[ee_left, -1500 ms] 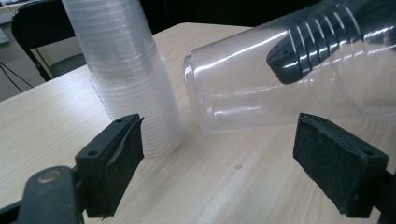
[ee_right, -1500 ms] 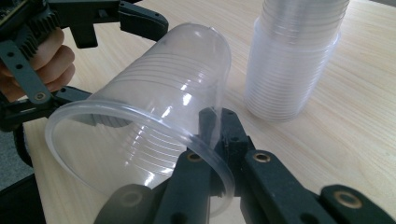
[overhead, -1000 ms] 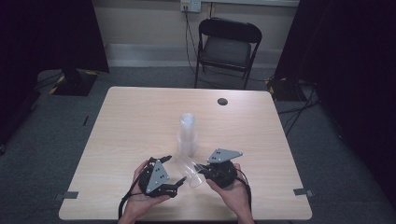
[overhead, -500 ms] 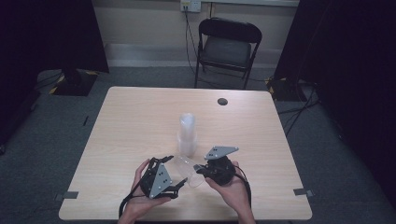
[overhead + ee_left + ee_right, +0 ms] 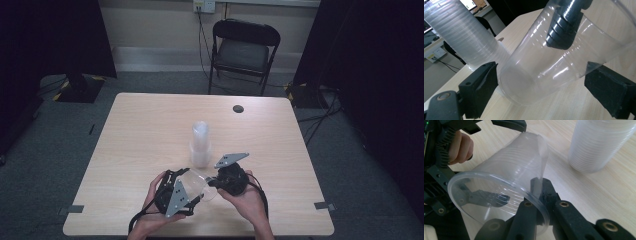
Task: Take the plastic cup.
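A tall stack of clear cups (image 5: 200, 144) stands mid-worktop (image 5: 150, 130); a small dark disc (image 5: 238, 108) lies well beyond the stack. Just on the near side of the stack, a single clear ribbed cup (image 5: 201, 184) is held tilted on its side, its base towards the left claw (image 5: 192, 186). The right claw (image 5: 214, 181) is clamped on the cup's rim wall, one finger inside. The left claw's jaws stand open either side of the cup's base, not pressing. Both hands rest low beside the stack.
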